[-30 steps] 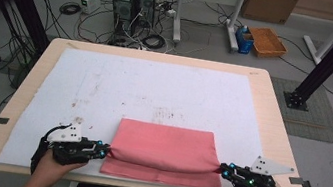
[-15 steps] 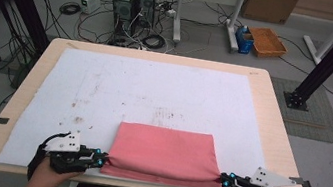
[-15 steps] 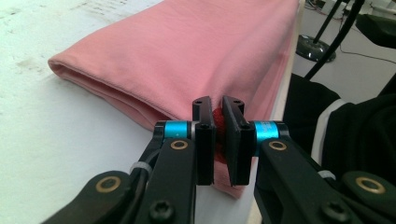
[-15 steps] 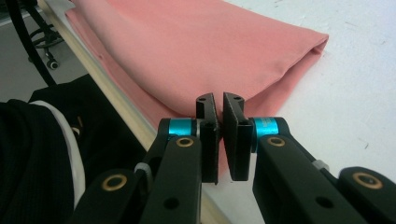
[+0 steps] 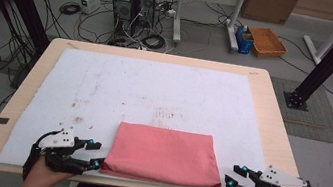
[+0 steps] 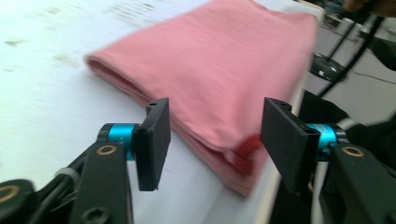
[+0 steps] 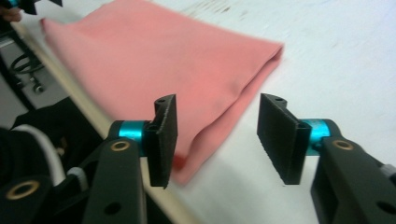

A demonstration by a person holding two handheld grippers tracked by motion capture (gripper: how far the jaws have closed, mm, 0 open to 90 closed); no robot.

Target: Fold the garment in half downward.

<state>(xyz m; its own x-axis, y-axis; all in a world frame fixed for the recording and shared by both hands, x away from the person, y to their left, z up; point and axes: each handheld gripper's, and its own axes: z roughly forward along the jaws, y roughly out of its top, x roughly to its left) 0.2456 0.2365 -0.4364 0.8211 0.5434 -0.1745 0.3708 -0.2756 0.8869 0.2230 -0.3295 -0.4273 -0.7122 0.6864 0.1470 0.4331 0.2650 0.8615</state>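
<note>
Near the front edge of the counter [image 5: 271,120], seen from the high view, a folded pink cloth [image 5: 165,155] lies flat on a white sheet [image 5: 154,91], long axis running side to side. The left claw [image 5: 96,156] sits just off the cloth's left end, the right claw [image 5: 231,177] just off its right end, each about equally near. Both claws have just been opening, and nothing is between their jaws.

Left gripper view: the left claw [image 6: 212,135] has its jaws apart, the cloth's [image 6: 219,79] near corner straight ahead, just beyond the pads, not gripped.

Right gripper view: the right claw [image 7: 215,135] is likewise apart, the cloth [image 7: 154,60] ahead and to its left, its corner just past the left pad, untouched.
</note>
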